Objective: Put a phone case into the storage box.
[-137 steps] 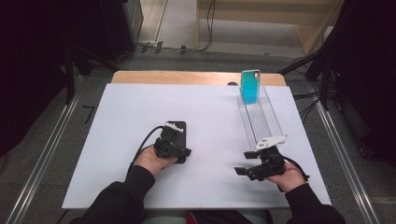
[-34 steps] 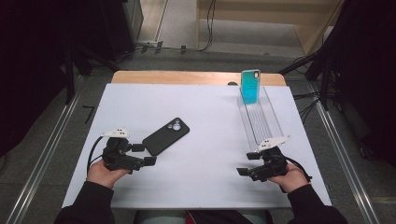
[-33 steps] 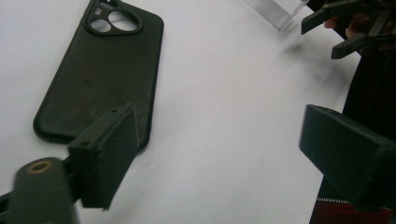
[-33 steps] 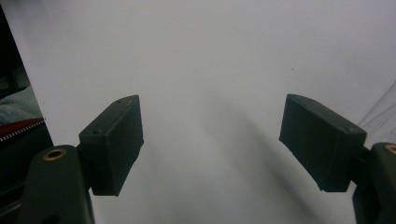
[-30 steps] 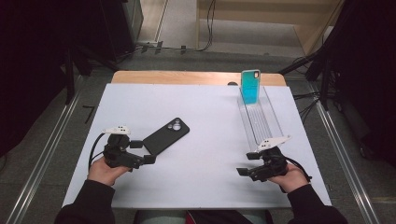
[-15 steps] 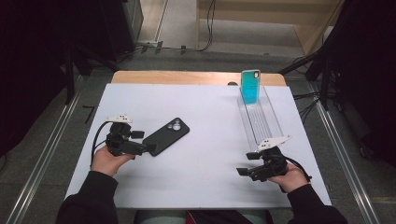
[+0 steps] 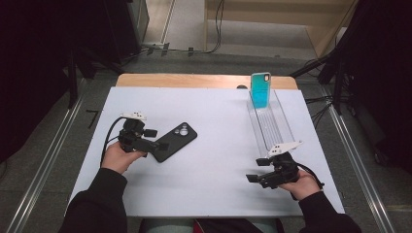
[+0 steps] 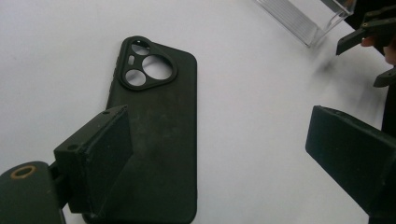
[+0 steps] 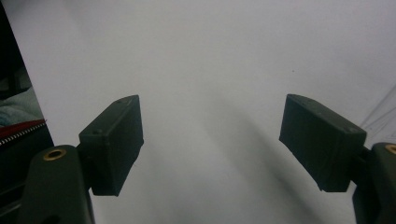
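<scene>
Your left gripper (image 7: 158, 144) sits near the white table's (image 7: 218, 121) left edge, jaws spread wide and holding nothing. One jaw hangs over the near end of the black phone case (image 7: 175, 141), the other stands well clear over bare surface. The case lies flat, camera cutout up and away from you; in the left gripper view its near corner is hidden behind the jaw. Between the case and the clear tray (image 7: 269, 124) the table is open. The tray runs along the right side, a teal phone case (image 7: 261, 90) standing upright at its far end. Your right gripper (image 7: 253, 178) rests near the front right edge, jaws wide apart over bare table, gripping nothing.
</scene>
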The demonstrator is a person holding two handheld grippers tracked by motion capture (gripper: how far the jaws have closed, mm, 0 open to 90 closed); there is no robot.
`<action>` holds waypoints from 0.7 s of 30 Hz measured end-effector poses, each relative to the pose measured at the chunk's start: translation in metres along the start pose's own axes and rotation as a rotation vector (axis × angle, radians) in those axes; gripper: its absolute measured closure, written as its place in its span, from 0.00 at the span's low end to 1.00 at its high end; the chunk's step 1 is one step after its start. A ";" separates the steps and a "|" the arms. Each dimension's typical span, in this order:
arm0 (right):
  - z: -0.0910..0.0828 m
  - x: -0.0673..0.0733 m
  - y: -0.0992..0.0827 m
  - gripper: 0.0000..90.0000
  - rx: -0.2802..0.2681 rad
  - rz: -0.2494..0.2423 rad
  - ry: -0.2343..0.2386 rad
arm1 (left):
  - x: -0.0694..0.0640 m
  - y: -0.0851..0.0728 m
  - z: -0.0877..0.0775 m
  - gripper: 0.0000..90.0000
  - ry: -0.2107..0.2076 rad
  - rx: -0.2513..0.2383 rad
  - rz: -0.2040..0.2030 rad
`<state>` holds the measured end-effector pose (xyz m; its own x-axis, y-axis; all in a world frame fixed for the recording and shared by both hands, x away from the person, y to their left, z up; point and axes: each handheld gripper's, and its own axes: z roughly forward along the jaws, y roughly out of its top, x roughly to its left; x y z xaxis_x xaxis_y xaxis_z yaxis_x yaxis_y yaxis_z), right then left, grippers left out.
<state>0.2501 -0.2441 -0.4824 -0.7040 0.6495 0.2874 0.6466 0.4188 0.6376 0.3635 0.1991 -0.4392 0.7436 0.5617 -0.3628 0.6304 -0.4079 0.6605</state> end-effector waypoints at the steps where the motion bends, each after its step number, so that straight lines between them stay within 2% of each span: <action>1: 0.000 0.000 0.000 0.22 -0.001 0.001 0.000 | 0.000 0.002 0.002 0.08 -0.001 0.005 0.003; 2: 0.000 0.000 0.000 0.22 -0.002 0.000 0.000 | 0.000 0.003 0.004 0.08 0.012 0.008 0.007; 6: 0.000 0.000 0.000 0.22 -0.003 0.001 0.001 | 0.001 0.010 0.010 0.08 -0.002 0.021 0.022; 11: -0.001 0.000 0.000 0.22 -0.008 -0.002 0.001 | 0.004 0.018 0.016 0.08 0.000 0.009 0.019; 13: -0.001 0.000 0.000 0.22 -0.008 -0.003 0.002 | 0.006 0.022 0.017 0.08 -0.016 0.002 0.012; 21: 0.000 0.000 0.000 0.22 -0.008 -0.002 0.001 | 0.010 0.033 0.027 0.08 -0.013 0.002 0.033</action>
<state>0.2499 -0.2440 -0.4818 -0.7058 0.6477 0.2869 0.6428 0.4152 0.6438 0.3978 0.1721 -0.4391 0.7665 0.5389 -0.3494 0.6061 -0.4271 0.6710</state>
